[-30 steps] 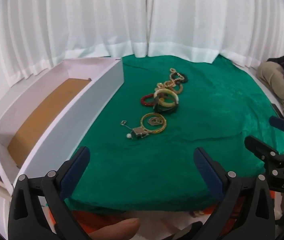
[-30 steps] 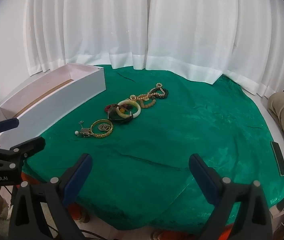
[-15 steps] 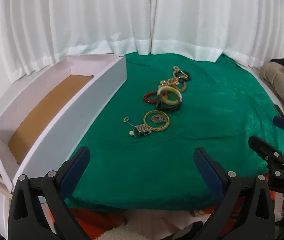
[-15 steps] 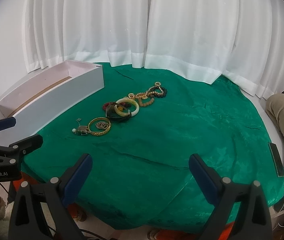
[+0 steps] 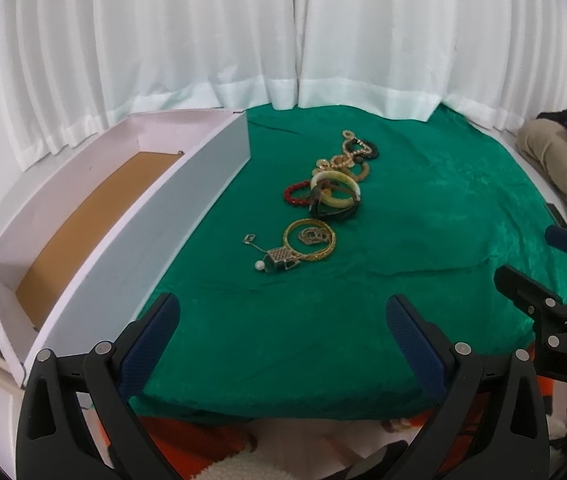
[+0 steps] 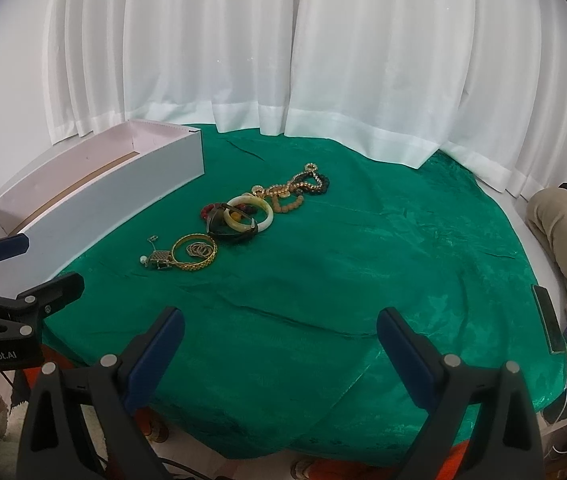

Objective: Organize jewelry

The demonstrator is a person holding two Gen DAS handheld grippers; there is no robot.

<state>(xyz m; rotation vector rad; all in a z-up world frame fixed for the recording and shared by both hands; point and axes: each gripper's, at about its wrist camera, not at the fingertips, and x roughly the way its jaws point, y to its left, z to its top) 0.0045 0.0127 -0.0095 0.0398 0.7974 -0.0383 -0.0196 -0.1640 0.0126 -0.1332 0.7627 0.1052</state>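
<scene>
Green velvet cloth (image 5: 383, 280) covers the round table, and I take it as my landmark. Compared with one second ago, both cameras sit a little higher and nearer to its front edge, so the jewelry appears lower in my views and I see deeper into the white box (image 5: 131, 240). Nothing on the cloth has moved.

The jewelry lies in one loose line across the middle of the cloth. Nearest to the front edge is the gold bangle (image 5: 309, 245), with thin rings inside it and a small pearl piece (image 5: 277, 260) touching its near side. Behind it the pale jade bangle (image 5: 335, 190) leans on a dark bangle, a red bead bracelet (image 5: 295, 196) is beside them, and the chains and beads (image 5: 353, 158) are farthest back. The box stands along the left edge of the cloth, and I see only its brown floor inside.

My left gripper (image 5: 283, 332) and right gripper (image 6: 279, 336) both hang over the front edge with jaws spread wide and nothing between them. I judge the sorting is not yet begun; the approach is only starting, and the gold bangle group looks like the easiest first pick
</scene>
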